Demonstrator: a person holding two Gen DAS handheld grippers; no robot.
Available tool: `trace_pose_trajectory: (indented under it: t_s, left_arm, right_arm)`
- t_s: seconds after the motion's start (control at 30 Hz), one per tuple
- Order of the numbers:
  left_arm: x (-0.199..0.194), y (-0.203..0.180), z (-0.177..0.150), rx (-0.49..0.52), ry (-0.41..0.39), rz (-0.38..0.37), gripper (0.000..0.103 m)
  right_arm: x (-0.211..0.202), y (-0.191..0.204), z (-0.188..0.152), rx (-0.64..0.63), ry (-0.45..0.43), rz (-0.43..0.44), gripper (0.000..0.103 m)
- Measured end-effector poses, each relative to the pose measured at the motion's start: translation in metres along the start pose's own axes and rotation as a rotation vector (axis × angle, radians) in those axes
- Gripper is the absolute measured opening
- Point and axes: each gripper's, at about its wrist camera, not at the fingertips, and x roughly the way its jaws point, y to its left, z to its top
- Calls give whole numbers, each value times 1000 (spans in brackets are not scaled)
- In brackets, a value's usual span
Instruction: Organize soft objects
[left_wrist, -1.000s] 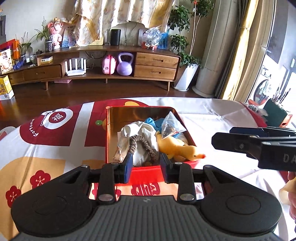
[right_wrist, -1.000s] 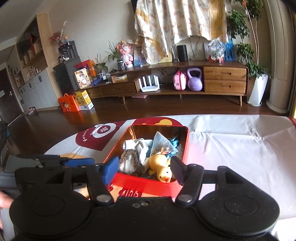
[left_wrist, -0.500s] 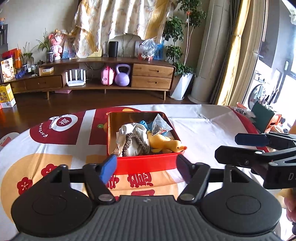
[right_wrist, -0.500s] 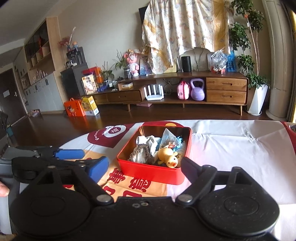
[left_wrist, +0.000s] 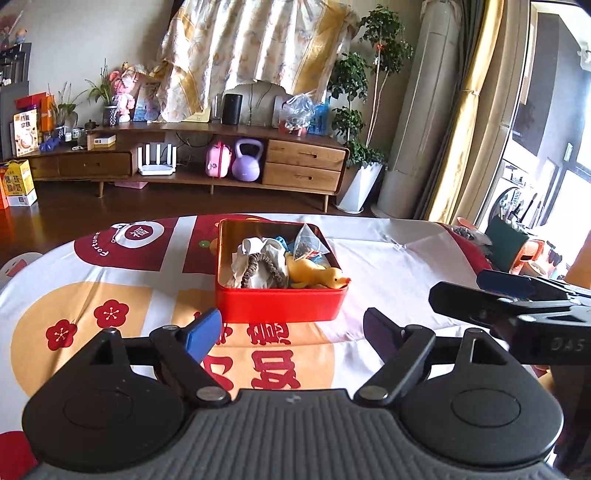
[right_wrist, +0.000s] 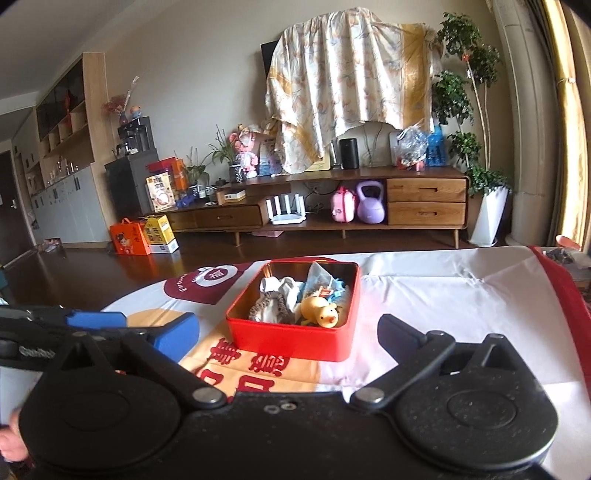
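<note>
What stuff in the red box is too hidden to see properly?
- Blue item: left wrist view, mostly buried behind the white cloth and clear bag; its kind is unclear.
- Clear bag contents: both views, too small to make out.
- Yellow duck: right wrist view, lower body hidden by the red box front wall.
- Box floor: both views, covered by the pile.

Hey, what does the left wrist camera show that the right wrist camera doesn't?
Only the left wrist view shows the right gripper from the side, and red flowers printed on the tablecloth. Only the right wrist view shows the left gripper from the side, and the tall shelving on the wall. Both show the red tin holding a yellow duck, white cloth and a clear bag, with both grippers open and empty.
</note>
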Motion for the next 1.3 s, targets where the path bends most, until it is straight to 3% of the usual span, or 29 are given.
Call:
trace_pose_trajectory:
  t_s: [0.23, 0.53, 1.3]
  left_arm:
    - [-20, -3, -6, -14, -33, 3, 102]
    - [-37, -11, -12, 28, -77, 51, 102]
    - [-51, -16, -17, 22, -81, 61, 102]
  right_arm:
    - [-13, -2, -9, 32, -22, -13, 103]
    - [-21, 3, -13, 29, -35, -13, 103]
    - [-29, 7, -22, 22, -32, -22, 103]
